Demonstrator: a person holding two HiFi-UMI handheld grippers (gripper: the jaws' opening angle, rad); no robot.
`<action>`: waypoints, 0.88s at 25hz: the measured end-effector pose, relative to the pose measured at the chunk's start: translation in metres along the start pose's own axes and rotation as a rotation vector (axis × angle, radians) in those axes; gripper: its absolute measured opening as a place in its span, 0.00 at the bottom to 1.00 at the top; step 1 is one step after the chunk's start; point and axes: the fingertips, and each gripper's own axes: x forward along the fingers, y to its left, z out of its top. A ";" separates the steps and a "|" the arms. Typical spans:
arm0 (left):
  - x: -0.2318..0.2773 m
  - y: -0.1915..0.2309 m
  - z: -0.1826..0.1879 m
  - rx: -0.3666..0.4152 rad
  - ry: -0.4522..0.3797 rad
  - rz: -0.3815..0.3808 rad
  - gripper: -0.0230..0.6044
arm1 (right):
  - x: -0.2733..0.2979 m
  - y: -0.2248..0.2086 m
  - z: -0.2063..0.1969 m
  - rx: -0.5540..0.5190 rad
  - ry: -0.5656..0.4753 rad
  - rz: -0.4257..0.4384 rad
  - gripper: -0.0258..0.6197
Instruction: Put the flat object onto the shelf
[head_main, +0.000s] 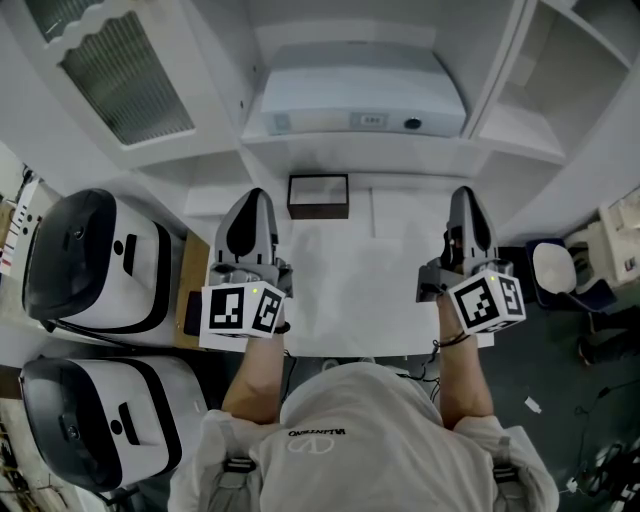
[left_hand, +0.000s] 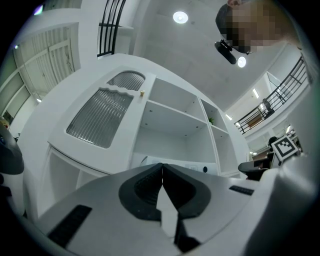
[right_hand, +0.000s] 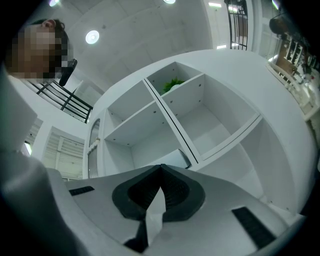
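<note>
- Right, the task looks not yet begun: the flat object (head_main: 318, 196), which I take to be the dark-framed panel, lies at the far end of the worktop (head_main: 370, 290), close under the shelf (head_main: 505, 130).
- Nothing is holding it. It sits ahead of the left gripper (head_main: 251, 200), a little to that gripper's right and clear of it, and it is well apart from the right gripper (head_main: 468, 198).
- In the left gripper view the jaws (left_hand: 162, 167) are clenched tip to tip. The white wedge behind the tips reads to me as worktop showing through the gap, not a held thing.
- The right gripper view shows the same: jaws (right_hand: 161, 167) pressed together, and empty as far as I can judge.
- Both forearms reach forward side by side, one gripper on each side of the worktop, with the jaws pointing at the shelf and its open compartments.
- The next move, I reckon, calls for one pair of jaws to release, come forward to the panel's rim and pinch an edge.
- The panel lies low and flat, so getting a jaw under that edge may be the fiddly part.
- A white machine (head_main: 350, 100) fills the shelf's lower middle bay, so the side compartments look the freer spots.
</note>
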 end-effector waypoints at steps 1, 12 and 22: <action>0.000 0.000 0.000 -0.001 0.000 0.001 0.04 | 0.000 0.000 0.000 -0.002 0.002 0.001 0.05; -0.001 0.000 -0.001 -0.015 0.004 0.003 0.04 | -0.001 0.000 -0.001 -0.004 0.011 0.006 0.05; 0.000 0.002 -0.004 -0.027 0.010 0.011 0.04 | 0.001 -0.003 -0.005 0.001 0.022 0.002 0.05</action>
